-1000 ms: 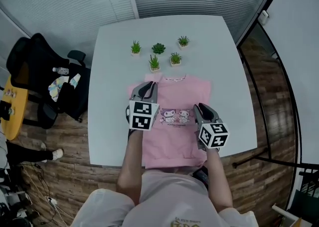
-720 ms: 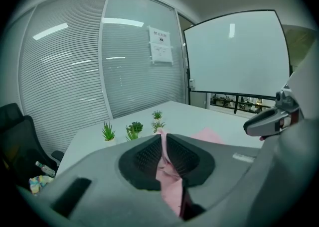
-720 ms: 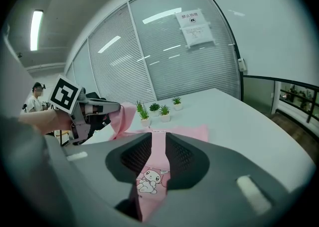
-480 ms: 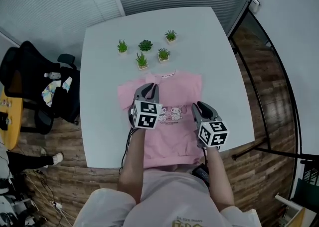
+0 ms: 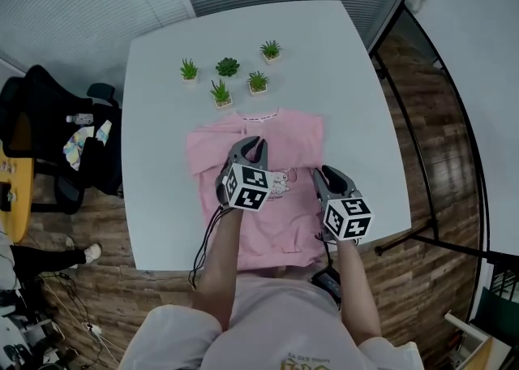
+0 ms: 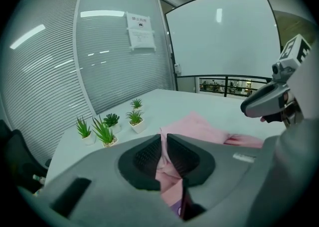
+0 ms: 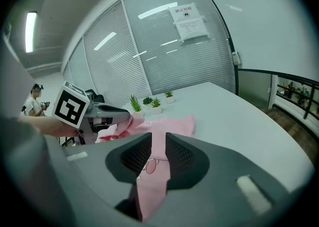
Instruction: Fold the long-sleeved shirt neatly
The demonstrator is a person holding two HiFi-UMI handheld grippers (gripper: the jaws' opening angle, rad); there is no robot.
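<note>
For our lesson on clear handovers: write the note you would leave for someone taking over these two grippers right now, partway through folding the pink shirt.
Left gripper: shut on a pinch of the pink long-sleeved shirt, lifted off the table.
Right gripper: shut on the shirt's right side.
Shirt: print up on the white table, collar toward the five potted plants, hem at the near edge.
Done: shirt laid out, both grips taken; sleeves seem folded in already.
Left: fold the sides in, then hem to collar, and smooth it flat.
</note>
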